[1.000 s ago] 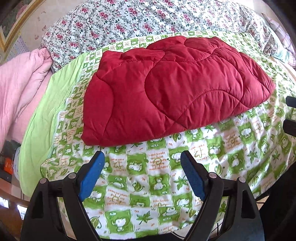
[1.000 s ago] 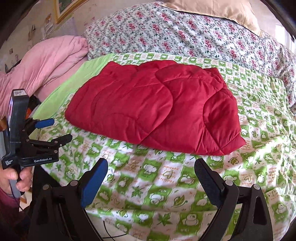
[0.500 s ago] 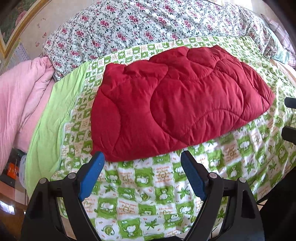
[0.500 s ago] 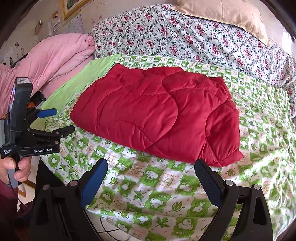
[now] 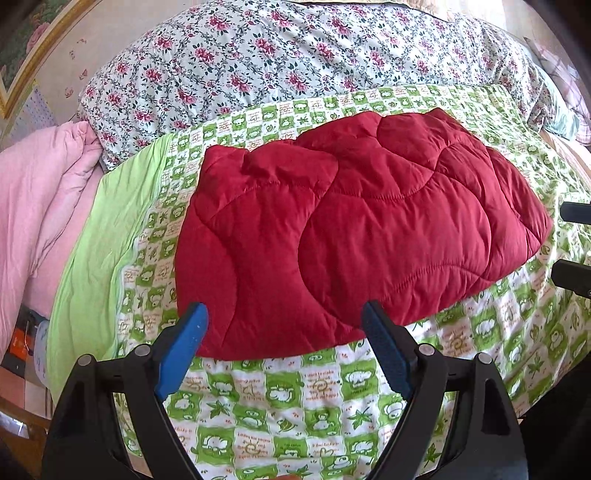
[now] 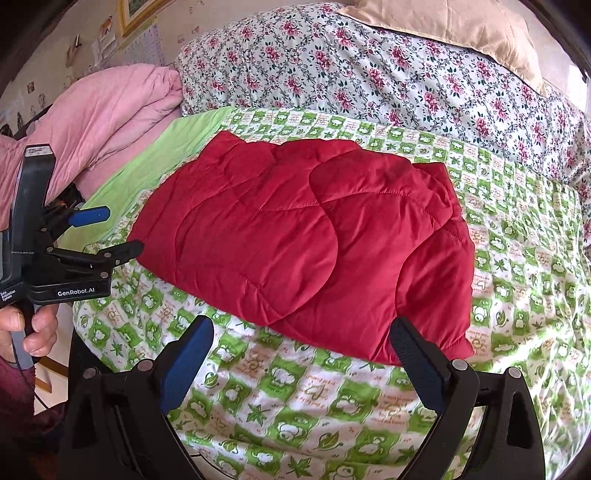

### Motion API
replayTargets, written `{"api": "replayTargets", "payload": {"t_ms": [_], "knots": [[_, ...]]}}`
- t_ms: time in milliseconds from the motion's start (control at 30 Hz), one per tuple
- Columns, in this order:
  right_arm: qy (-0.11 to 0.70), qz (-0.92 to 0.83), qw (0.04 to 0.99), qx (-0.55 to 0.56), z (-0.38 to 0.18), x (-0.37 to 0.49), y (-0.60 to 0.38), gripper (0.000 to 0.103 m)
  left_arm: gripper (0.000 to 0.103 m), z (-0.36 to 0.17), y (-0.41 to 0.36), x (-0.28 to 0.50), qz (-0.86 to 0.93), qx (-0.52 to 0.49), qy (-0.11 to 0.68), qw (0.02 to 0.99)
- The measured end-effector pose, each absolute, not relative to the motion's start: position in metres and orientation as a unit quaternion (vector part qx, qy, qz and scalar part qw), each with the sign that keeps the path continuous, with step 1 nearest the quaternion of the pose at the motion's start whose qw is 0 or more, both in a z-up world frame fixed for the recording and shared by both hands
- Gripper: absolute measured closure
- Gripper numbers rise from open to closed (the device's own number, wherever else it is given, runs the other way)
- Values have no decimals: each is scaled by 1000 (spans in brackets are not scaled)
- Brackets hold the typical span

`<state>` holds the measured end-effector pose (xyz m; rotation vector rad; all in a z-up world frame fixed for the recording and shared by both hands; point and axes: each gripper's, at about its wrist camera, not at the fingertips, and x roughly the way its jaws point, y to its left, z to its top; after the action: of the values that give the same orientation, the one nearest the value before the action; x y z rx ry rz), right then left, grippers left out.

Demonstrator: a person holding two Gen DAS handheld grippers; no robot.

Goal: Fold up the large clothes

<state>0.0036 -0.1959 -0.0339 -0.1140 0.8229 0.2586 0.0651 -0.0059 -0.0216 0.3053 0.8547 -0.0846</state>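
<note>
A red quilted jacket lies folded flat on the green-and-white patterned bedsheet; it also shows in the right wrist view. My left gripper is open and empty, hovering just above the jacket's near edge toward its left end. My right gripper is open and empty at the near edge toward the jacket's right corner. The left gripper also shows at the left of the right wrist view, held in a hand.
A floral quilt is piled behind the jacket. A pink blanket is heaped at the left. A tan pillow lies on the floral quilt. The bed's edge drops off below both grippers.
Both grippers have moved forward toward the jacket's near edge; the jacket now sits closer and reaches between the fingertips. Both stay open. The jacket has not moved.
</note>
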Motion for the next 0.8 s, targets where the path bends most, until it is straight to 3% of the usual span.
{"api": "replayTargets", "payload": {"t_ms": [800], "knots": [[422, 140, 893, -66, -32, 56, -197, 5, 17, -26, -8, 102, -38, 140, 425, 894]]}}
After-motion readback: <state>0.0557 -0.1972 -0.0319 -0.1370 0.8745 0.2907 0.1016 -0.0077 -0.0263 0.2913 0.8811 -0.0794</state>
